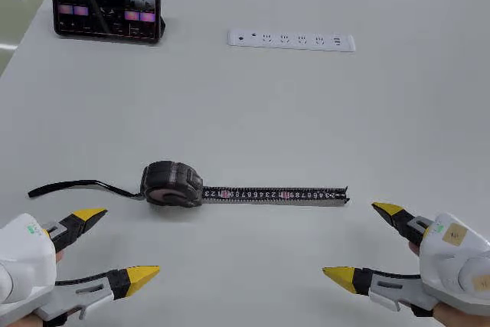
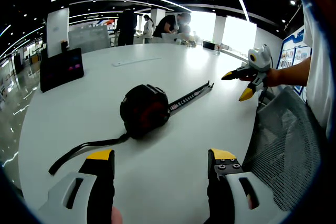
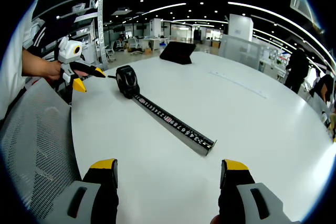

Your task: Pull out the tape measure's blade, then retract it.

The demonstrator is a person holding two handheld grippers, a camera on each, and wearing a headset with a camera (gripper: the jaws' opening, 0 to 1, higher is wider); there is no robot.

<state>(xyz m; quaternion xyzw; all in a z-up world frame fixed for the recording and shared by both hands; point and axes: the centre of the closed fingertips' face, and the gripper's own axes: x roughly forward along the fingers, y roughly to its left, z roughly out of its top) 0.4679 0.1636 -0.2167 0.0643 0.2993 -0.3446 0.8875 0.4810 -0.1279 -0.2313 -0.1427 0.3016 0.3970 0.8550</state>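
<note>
I hold the left gripper [image 1: 126,241] low at the near left of the table [image 1: 253,112], rolled so one yellow tip sits above the other. Its jaws are spread wide with nothing between them. The right gripper [image 1: 351,239] mirrors it at the near right, jaws just as wide and empty.

Both point inward toward the tape measure [image 1: 171,184], which lies on the table between them and a little farther out, touched by neither. Its blade [image 1: 276,194] lies drawn out flat toward my right, the end hook near the right gripper's upper tip but apart from it. The black strap [image 1: 73,185] trails off to the left.

The tabletop is white and glossy. At its far side are a propped tablet [image 1: 107,1] with a lit screen and a white power strip [image 1: 291,39]. The gripper views show an open office with strip lights on a dark ceiling, people standing well beyond the table, and a grey mesh chair [image 2: 286,145] at the near edge.
</note>
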